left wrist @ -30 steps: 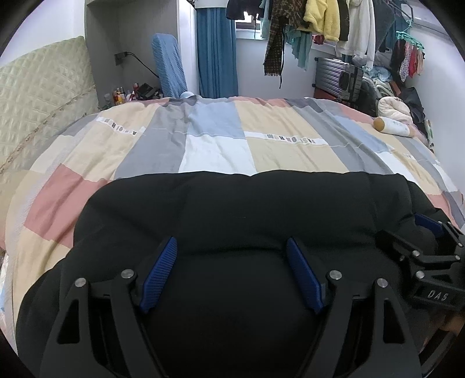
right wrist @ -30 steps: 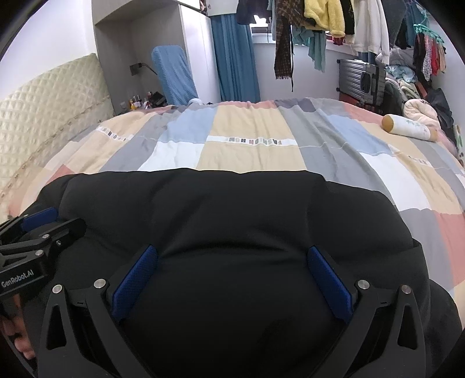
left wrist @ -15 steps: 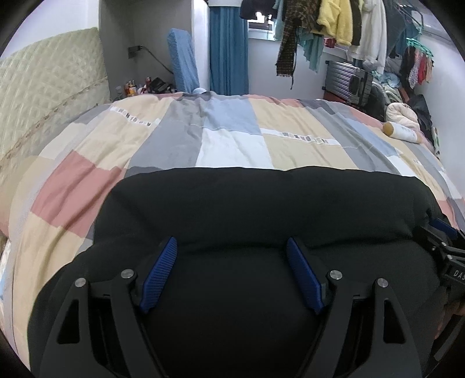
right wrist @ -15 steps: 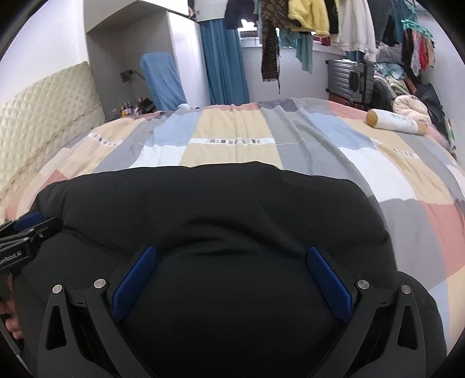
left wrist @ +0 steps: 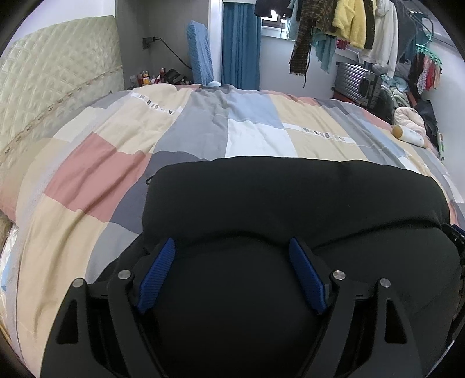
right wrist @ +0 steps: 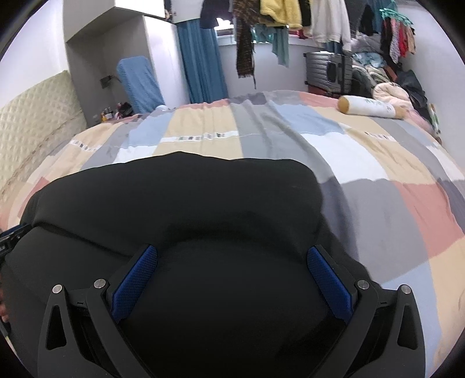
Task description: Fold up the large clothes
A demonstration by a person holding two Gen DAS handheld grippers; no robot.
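Observation:
A large black padded garment lies folded on the patchwork bed cover; it also fills the near part of the right wrist view. My left gripper is open, its blue pads wide apart over the near fold of the garment. My right gripper is open too, its blue pads spread over the garment's right part. Black fabric bulges between both pairs of fingers, so contact under them is hidden. The right gripper's edge shows at the right of the left wrist view.
The quilted headboard stands on the left. A cylindrical pillow lies at the far right of the bed. Clothes hang on a rail by the window. A suitcase and piled clothes stand beyond the bed.
Both grippers have swung apart and tilted, the left view turning left and the right view turning right. The garment looks more compact, with more bed cover showing beside it. Both stay open.

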